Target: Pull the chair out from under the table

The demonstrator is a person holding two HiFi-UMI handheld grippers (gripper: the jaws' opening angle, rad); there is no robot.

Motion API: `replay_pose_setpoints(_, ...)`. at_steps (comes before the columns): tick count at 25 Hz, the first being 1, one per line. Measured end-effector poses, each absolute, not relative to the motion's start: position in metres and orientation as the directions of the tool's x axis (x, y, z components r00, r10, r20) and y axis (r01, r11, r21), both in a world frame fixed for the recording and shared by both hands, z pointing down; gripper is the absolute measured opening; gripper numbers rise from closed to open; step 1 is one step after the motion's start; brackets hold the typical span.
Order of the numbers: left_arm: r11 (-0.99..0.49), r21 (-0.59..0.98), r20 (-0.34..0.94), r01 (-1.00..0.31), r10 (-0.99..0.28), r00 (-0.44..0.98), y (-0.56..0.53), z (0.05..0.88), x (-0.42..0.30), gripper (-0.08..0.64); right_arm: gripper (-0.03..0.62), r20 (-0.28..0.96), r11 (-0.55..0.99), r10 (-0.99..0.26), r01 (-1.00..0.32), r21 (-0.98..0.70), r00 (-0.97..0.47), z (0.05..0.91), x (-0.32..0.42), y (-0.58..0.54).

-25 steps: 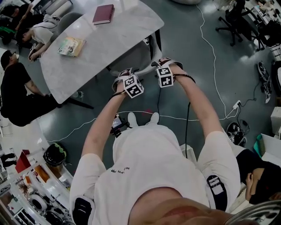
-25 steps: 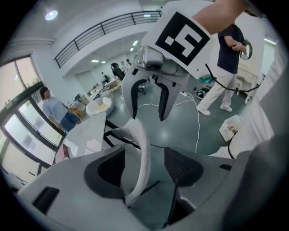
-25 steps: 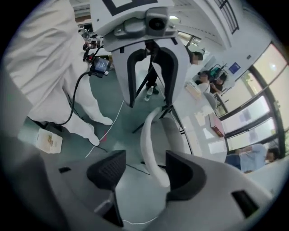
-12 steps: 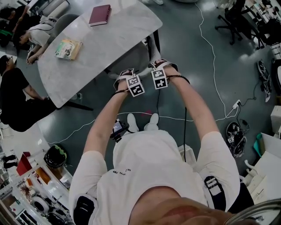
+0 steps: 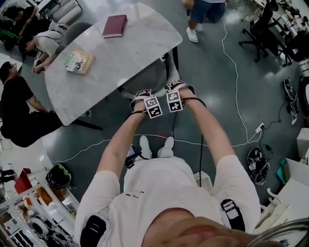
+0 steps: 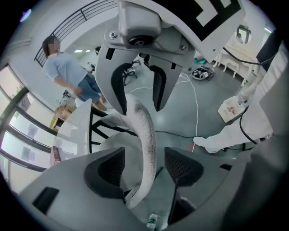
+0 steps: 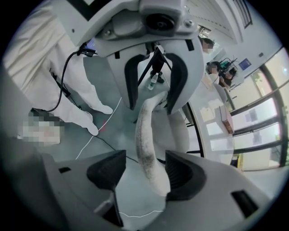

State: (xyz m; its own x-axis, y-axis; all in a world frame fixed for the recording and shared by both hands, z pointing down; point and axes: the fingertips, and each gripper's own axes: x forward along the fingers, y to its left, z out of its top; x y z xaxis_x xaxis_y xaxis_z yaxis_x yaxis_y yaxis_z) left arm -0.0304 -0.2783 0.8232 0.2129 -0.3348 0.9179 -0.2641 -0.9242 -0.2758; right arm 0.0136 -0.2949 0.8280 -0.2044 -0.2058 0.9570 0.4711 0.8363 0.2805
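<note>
A grey chair [image 5: 147, 72] is tucked under the near edge of the white marble table [image 5: 120, 58]. Both grippers are at the top of its backrest, side by side. In the head view my left gripper [image 5: 143, 95] is left of my right gripper [image 5: 175, 88]. In the left gripper view the backrest's speckled rim [image 6: 145, 135] runs between the jaws of my left gripper [image 6: 144, 164], with floor showing beside it. In the right gripper view the rim [image 7: 145, 135] lies between the jaws of my right gripper [image 7: 144, 169], against the right pad. Both stand open astride the rim.
A maroon book [image 5: 115, 25] and a green booklet [image 5: 78, 61] lie on the table. People sit at the far left [image 5: 19, 106]; someone walks past the table's far end [image 5: 205, 14]. White cables [image 5: 231, 62] cross the floor. A water bottle [image 6: 152, 221] stands below the chair.
The two grippers have drawn closer together on the backrest and a little toward me. A walking person has come into view at the top.
</note>
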Motion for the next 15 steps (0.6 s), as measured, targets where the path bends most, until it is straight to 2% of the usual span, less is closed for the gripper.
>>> replay_pose_setpoints(9, -0.921, -0.297, 0.923, -0.253, -0.345, 0.172, -0.289, 0.843, -0.036, 0.261, 0.270, 0.944, 0.827, -0.265, 0.458, 0.327, -0.197, 0.839, 0.009, -0.314)
replay_pose_setpoints(13, -0.918, -0.283, 0.931, -0.278, -0.332, 0.149, -0.289, 0.854, -0.041, 0.261, 0.268, 0.951, 0.833, -0.254, 0.460, 0.309, -0.179, 0.849, 0.005, -0.315)
replay_pose_setpoints(15, -0.914, -0.290, 0.930, -0.284, -0.339, 0.141, -0.291, 0.856, -0.043, 0.261, 0.246, 0.956, 0.828, -0.252, 0.478, 0.294, -0.153, 0.854, 0.006, -0.315)
